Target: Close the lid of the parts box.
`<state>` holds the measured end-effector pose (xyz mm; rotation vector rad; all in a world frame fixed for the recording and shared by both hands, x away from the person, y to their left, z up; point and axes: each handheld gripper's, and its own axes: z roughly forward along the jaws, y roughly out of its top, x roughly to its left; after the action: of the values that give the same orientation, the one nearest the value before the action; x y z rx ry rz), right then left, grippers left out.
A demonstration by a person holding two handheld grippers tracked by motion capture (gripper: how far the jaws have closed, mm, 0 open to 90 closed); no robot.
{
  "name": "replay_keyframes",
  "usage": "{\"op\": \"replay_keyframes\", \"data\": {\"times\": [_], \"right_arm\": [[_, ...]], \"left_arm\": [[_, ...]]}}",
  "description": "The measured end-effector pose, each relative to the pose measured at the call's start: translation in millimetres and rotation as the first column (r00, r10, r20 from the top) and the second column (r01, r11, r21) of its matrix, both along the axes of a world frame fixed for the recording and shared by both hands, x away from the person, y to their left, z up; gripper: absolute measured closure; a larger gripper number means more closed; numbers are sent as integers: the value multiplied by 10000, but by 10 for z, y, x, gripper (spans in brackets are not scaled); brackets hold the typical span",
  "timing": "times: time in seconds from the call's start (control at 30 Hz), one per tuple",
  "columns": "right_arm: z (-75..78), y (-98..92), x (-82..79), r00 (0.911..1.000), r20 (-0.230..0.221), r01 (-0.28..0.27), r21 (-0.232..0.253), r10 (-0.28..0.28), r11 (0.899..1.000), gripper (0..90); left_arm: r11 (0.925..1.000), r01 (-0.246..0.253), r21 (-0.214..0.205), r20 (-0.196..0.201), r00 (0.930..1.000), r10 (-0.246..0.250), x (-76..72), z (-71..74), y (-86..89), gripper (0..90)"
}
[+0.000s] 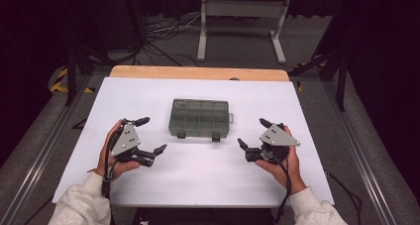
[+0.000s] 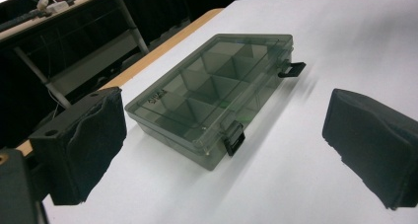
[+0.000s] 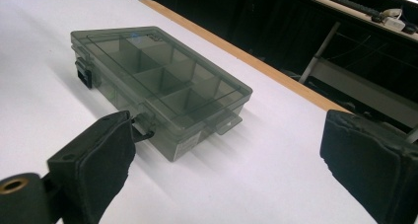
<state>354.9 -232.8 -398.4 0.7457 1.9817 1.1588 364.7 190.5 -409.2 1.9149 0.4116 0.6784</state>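
We hold a hand-held gripper in each hand over the white surface (image 1: 198, 178), and between them, a little farther from us, lies a flat, smoky-grey plastic box (image 1: 199, 117) with a see-through lid. The lid is down, and through it we can see the dividers that split the inside into small compartments. The box rests flat on the surface, near its middle and somewhat toward the far edge.

Two black latches sit on the box's near long side. In the left gripper view, one latch (image 2: 234, 139) stands close to us and the other (image 2: 291, 69) sticks out farther along the same side. A small tab (image 1: 230, 118) juts from the right end of the box.

Our left hand-held gripper (image 1: 150, 136) hovers to the left of the box, jaws spread wide with nothing between them, pointing right toward it. It is near the box but not touching. Our right hand-held gripper (image 1: 253, 132) mirrors it on the right side, also spread wide and empty, pointing left. In the right gripper view, one of its black pads (image 3: 101, 155) overlaps the nearest latch, though we cannot tell whether they touch; from the high view it seems apart from the box.

Our sleeves (image 1: 81, 205) come in at the near edge. Beyond the far wooden edge (image 1: 198, 73) of the surface stands a white metal frame (image 1: 242, 22) on the floor, with cables (image 1: 168, 34) beside it.
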Motion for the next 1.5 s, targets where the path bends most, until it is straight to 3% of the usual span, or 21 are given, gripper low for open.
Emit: {"op": "replay_keyframes", "data": {"times": [0.17, 0.5, 0.93, 1.5], "right_arm": [[-3, -61, -42, 9999, -106, 50, 182, -48, 9998, 70], [-55, -131, -119, 9998, -185, 39, 15, -38, 10000, 70], [-158, -228, -218, 9996, -246, 90, -299, -97, 9995, 70], [-305, -417, -334, 9973, -588, 405, -484, -434, 9980, 62]], "left_arm": [[9999, -18, 147, -30, 10000, 19, -32, -17, 24, 39], [9995, -43, 327, -59, 10000, 45, -124, -57, 113, 39], [9992, -58, 385, -372, 9993, 72, -200, -158, 243, 39], [9971, -524, 555, -864, 9946, 571, -284, -319, 476, 42]]}}
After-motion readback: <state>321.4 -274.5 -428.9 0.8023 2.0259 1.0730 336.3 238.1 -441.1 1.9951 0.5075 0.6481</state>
